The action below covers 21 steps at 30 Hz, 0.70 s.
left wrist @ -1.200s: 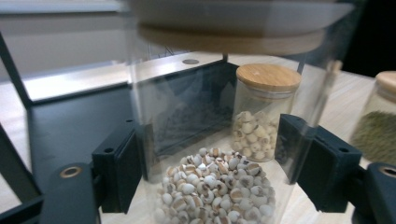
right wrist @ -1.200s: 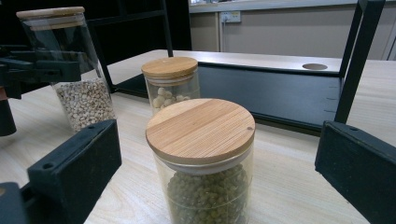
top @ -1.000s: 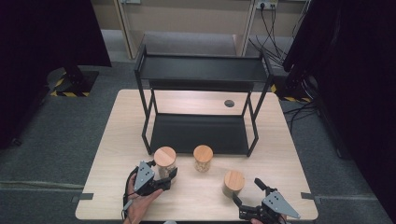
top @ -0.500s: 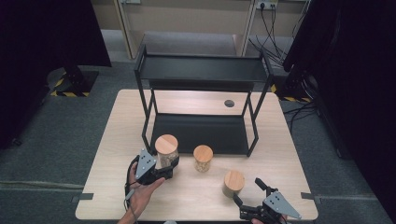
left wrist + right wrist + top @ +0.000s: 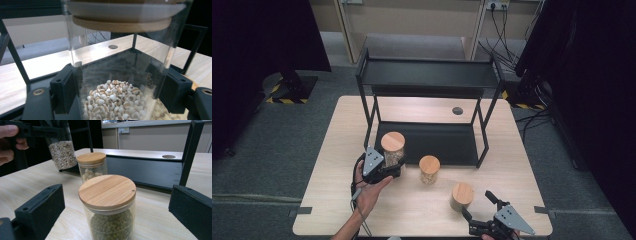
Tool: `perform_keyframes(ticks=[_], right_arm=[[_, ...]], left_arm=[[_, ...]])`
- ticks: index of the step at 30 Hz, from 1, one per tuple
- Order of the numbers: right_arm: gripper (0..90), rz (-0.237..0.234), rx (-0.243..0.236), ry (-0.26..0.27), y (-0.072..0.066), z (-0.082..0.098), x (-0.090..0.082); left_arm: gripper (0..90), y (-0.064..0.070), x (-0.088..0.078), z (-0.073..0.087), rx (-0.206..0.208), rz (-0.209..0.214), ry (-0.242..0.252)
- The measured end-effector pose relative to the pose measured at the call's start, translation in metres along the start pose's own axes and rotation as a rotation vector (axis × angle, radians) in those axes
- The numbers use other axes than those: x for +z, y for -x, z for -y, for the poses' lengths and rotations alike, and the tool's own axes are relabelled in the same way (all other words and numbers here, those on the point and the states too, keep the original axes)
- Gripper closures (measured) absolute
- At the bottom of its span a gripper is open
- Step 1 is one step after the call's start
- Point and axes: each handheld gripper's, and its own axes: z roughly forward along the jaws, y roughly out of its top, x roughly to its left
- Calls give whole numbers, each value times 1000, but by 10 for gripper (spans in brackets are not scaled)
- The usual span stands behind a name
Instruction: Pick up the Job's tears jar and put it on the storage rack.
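My left gripper (image 5: 393, 165) is shut on a glass jar of pale grains (image 5: 392, 142) with a wooden lid, held above the table at the front left corner of the black rack. In the left gripper view the pads (image 5: 65, 88) press on both sides of the jar (image 5: 117, 75). A second lidded jar of larger pale beans (image 5: 429, 168) stands in the middle of the table. My right gripper (image 5: 477, 204) is open near the front edge, its jaws either side of a jar of green beans (image 5: 107, 192) without touching it.
A black two-tier rack (image 5: 427, 75) stands on the far half of the wooden table (image 5: 332, 200), its lower tier (image 5: 437, 140) bare. A round cable hole (image 5: 457, 110) lies behind it. Grey carpet surrounds the table.
The left gripper has lifted the grain jar and carried it away from the front edge towards the rack's lower tier. The right gripper and the other two jars have stayed put.
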Motion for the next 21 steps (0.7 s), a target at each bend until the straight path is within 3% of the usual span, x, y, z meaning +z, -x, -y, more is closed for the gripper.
perform_keyframes(ticks=[8,21], right_arm=[[6,-2,1,1,0,0,0],[7,-3,3,2,1,0,0]], left_arm=[[254,-2,16,-9,7,-27,-5],[254,-8,48,-12,-21,-89,-19]])
